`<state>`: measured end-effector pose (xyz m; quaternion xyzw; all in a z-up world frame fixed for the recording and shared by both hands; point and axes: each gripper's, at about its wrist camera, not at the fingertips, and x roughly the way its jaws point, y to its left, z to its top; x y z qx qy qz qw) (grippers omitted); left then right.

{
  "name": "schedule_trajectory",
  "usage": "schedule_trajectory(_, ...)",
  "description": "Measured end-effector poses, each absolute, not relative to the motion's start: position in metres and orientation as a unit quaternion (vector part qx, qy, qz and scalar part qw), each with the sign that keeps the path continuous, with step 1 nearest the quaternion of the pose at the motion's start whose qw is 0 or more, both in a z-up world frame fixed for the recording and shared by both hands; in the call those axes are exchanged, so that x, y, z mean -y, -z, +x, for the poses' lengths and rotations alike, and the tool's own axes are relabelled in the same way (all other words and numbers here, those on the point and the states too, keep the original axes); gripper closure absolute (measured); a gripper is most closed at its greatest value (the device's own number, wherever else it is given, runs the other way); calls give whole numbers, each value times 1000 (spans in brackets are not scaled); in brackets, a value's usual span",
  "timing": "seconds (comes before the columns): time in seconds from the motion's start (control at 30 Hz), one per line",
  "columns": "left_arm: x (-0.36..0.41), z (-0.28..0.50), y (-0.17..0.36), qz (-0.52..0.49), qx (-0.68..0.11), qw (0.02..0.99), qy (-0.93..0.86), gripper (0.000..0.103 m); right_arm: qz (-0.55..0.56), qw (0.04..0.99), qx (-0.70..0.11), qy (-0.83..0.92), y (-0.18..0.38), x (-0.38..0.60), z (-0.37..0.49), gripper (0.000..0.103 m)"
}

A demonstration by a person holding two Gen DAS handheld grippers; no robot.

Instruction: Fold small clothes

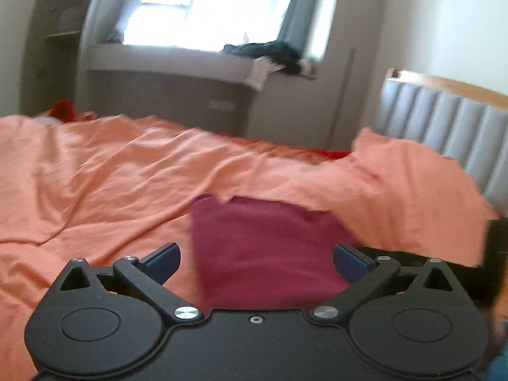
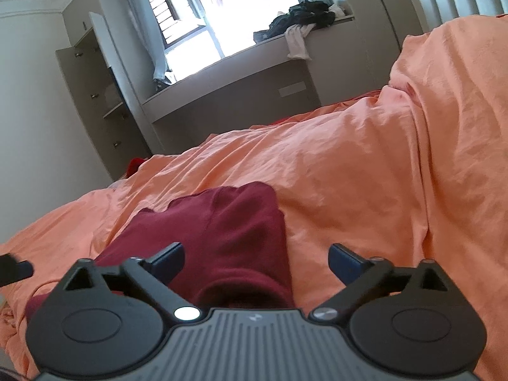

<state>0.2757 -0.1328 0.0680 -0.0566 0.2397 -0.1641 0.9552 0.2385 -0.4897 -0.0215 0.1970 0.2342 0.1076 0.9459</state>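
A dark red garment (image 1: pixel 266 247) lies folded on the orange bed cover (image 1: pixel 127 174), right in front of my left gripper (image 1: pixel 256 262). That gripper is open and empty, its blue-padded fingers spread on either side of the cloth's near edge. In the right wrist view the same red garment (image 2: pixel 228 238) lies on the orange cover (image 2: pixel 365 190), rumpled at its near end. My right gripper (image 2: pixel 256 262) is open and empty above it, its left finger over the cloth and its right finger over bare cover. A black piece of the other gripper (image 2: pixel 12 270) shows at the left edge.
A padded grey headboard (image 1: pixel 444 127) stands at the right. A window ledge (image 2: pixel 285 50) behind the bed carries a pile of dark and white clothes (image 2: pixel 304 19). A grey cabinet (image 2: pixel 92 101) stands at the left. A bit of red fabric (image 2: pixel 136 163) shows at the bed's far edge.
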Motion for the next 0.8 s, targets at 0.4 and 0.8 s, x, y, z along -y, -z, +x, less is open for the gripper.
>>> schedule_trajectory(0.4,117,274,-8,-24,-302,938,170,1,148,934,-306,-107,36,478,245,0)
schedule_trajectory(0.8,114,274,3,-11,-286,940,187,0,231,926,-274,-114,34,504,240,0)
